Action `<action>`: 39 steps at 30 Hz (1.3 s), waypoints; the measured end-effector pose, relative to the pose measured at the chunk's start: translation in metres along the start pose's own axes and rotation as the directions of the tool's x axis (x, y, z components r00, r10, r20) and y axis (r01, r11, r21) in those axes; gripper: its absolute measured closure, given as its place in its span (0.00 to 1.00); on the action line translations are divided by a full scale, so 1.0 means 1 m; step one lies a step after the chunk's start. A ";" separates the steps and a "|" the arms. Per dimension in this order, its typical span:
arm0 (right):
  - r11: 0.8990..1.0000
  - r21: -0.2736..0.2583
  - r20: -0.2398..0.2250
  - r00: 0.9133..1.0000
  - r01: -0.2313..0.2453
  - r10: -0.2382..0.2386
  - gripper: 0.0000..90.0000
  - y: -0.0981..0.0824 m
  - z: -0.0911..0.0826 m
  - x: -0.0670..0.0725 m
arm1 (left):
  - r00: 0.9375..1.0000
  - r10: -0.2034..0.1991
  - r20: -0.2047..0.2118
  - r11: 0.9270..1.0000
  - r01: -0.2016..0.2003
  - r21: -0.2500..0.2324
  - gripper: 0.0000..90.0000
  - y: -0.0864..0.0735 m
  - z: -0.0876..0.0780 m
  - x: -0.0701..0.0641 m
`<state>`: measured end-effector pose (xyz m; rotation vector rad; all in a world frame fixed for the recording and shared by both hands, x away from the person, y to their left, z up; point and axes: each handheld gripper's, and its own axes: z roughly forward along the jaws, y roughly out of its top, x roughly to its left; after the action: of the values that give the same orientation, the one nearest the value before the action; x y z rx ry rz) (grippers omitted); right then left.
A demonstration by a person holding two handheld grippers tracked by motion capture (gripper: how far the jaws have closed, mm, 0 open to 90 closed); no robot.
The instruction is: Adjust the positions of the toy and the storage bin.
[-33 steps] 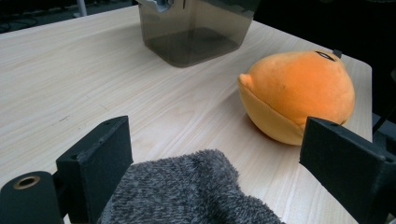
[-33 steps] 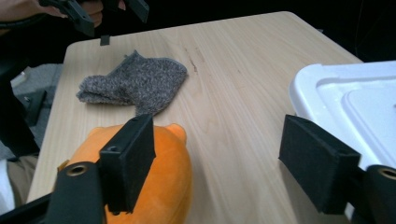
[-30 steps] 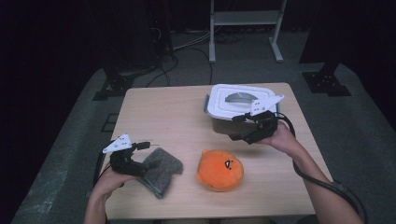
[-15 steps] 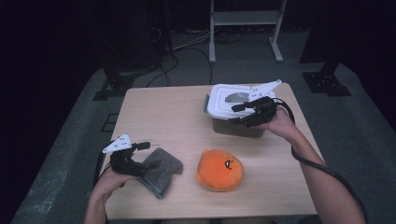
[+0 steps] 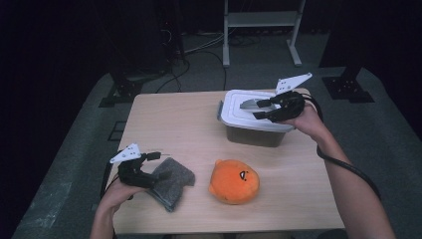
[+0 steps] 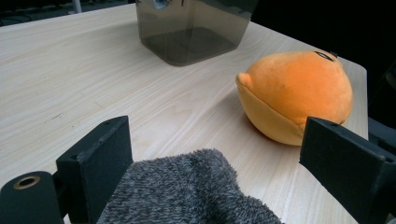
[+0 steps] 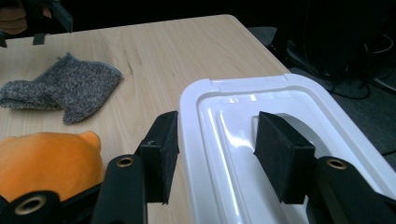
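A grey fuzzy cloth [image 5: 171, 181] [image 6: 196, 191] [image 7: 65, 91] lies near the table's front left. My left gripper [image 5: 152, 167] [image 6: 215, 158] rests there, open, its jaws wide on either side of the cloth's end without pressing it. An orange plush [image 5: 234, 181] [image 6: 299, 93] [image 7: 46, 158] sits to the right of the cloth. At the back right stands a clear dark box [image 5: 254, 134] [image 6: 191, 28] under a white lid [image 5: 239, 112] [image 7: 299, 93]. My right gripper [image 5: 256, 109] [image 7: 215, 144] has just been closing and is shut on the lid's rim, one pad outside the edge and one on top.
The light wooden table [image 5: 169, 119] has bare room across its left and middle. Beyond its far edge stand a white metal frame [image 5: 259, 20] and cables on a dark floor. The table's right edge runs close to the box.
My right gripper has moved from the box's near right side up onto the lid, and its jaws have narrowed around the rim. The left gripper, cloth and plush have not moved.
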<state>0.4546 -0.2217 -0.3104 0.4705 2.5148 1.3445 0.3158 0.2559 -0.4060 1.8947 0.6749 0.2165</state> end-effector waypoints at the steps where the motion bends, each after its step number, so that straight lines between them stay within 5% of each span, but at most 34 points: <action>1: 1.000 0.000 0.000 1.000 0.000 0.000 0.53 0.000 0.000 0.000 | 1.000 0.000 0.000 1.000 0.000 0.000 0.09 0.000 0.000 0.000; 22: 0.999 0.017 0.057 0.998 -0.036 0.035 0.48 -0.001 0.005 -0.033 | 1.000 0.000 0.013 1.000 0.000 0.002 0.09 -0.001 0.001 0.001; 39: 0.997 0.034 0.094 0.993 -0.070 0.066 0.46 -0.008 0.016 -0.046 | 1.000 -0.001 0.026 1.000 0.001 0.000 0.09 -0.002 0.001 0.002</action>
<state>0.5013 -0.2316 -0.3231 0.6176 2.4723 1.2702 0.3172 0.2564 -0.4085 1.8942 0.6578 0.1912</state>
